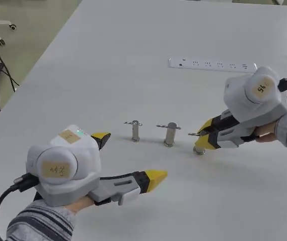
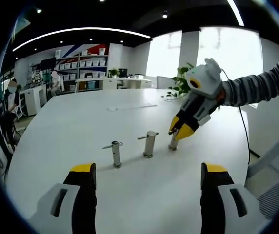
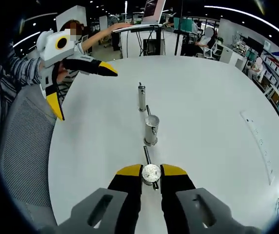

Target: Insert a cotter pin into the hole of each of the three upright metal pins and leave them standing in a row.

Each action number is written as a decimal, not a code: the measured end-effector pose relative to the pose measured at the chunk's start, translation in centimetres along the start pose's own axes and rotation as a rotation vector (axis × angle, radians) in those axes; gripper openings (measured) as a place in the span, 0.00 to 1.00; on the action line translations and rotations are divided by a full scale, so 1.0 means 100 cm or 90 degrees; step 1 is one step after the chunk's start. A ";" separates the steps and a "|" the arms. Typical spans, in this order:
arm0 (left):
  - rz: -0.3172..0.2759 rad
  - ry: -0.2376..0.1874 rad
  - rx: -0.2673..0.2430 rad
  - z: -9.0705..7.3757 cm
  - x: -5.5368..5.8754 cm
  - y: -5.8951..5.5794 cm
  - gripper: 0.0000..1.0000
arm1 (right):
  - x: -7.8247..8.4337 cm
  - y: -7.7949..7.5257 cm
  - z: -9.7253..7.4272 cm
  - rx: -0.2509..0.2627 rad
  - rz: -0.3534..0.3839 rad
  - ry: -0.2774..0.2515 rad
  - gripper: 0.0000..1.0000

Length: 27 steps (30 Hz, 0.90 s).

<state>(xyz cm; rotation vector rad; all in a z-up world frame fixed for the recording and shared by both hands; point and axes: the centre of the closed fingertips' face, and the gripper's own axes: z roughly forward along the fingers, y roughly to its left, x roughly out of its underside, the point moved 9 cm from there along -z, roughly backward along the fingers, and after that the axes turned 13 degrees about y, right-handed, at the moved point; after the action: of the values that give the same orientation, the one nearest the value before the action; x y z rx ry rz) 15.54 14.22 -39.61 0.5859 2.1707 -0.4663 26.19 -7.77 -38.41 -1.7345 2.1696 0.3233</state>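
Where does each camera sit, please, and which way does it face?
Head view: headset, looking forward and down at the table; grippers and striped sleeves show.
Left gripper view: on the left gripper, facing across its open jaws toward the right gripper.
Right gripper view: on the right gripper, looking along the row, jaws closed on the nearest pin.
Shared: all see three pins.

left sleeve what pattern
The sleeve is striped grey and white, clearest in the head view.

Three short silver pins stand upright in a row. The far pin (image 1: 135, 131) and middle pin (image 1: 170, 135) each carry a cotter pin (image 1: 133, 123) crosswise. The third pin (image 3: 151, 173) sits pinched in my right claw (image 1: 202, 136), cotter pin through it.
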 end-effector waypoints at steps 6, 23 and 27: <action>0.003 0.003 0.001 0.000 0.001 0.000 0.93 | 0.004 -0.007 0.001 0.000 0.001 0.008 0.09; -0.021 -0.029 -0.004 -0.003 0.001 0.005 0.99 | 0.005 -0.019 0.002 -0.013 -0.016 0.005 0.09; -0.020 -0.023 -0.008 -0.003 0.003 0.006 0.99 | 0.004 -0.019 0.002 -0.013 -0.022 0.004 0.09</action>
<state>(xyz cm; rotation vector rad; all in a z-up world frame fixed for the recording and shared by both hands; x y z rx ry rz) 15.53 14.92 -39.77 0.5329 2.1493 -0.4767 28.00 -8.51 -38.74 -1.7848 2.1447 0.3326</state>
